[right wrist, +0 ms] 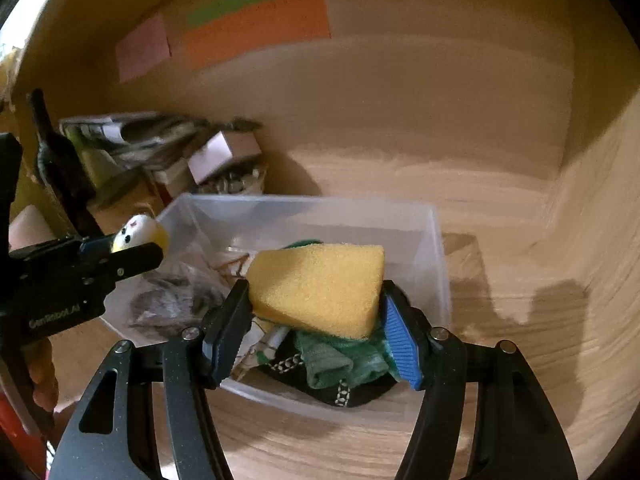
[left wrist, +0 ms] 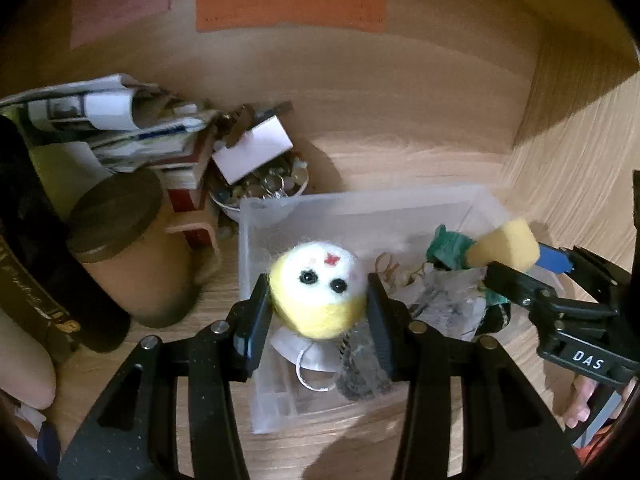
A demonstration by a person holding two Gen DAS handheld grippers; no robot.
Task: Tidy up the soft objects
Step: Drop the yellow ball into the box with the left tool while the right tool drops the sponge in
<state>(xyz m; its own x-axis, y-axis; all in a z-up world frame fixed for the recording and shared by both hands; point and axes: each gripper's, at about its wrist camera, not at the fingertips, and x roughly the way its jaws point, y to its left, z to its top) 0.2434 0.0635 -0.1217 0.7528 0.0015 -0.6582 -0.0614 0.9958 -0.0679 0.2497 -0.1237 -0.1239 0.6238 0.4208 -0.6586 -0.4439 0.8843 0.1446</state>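
The felt ball (left wrist: 318, 290), yellow with a white face, two black bead eyes and a red mark, sits at the centre of the left wrist view, pinched between the two pads of the left tongs (left wrist: 318, 308) and held above the near left part of the clear plastic bin (left wrist: 360, 200). In the right wrist view the yellow sponge (right wrist: 318, 288) fills the centre of the frame, squeezed between the black and the blue pad of the right tongs (right wrist: 316, 312), over the near right part of the same bin; its green scouring layer seems to face down.

Below the two held pieces the bin already carries other soft things: a green cloth (right wrist: 340, 360) and a dark patterned fabric (right wrist: 344, 394) at lower centre of the right view, a grey crumpled bag (right wrist: 172, 304) at left, and a white face mask (left wrist: 304, 354) under the ball in the left view. So a good part of the sorting appears done, and what is left, as I judge it, is to settle the ball and the sponge; whether they are going in or coming out cannot be told from this moment alone.

Around the bin the wooden desk (left wrist: 400, 160) holds clutter at the left of both frames: a tan jar with a dark lid (left wrist: 120, 240), a stack of papers (left wrist: 112, 128), and a bowl of small trinkets (left wrist: 260, 188). Coloured paper notes (left wrist: 288, 6) are stuck on the back wall at the upper centre.
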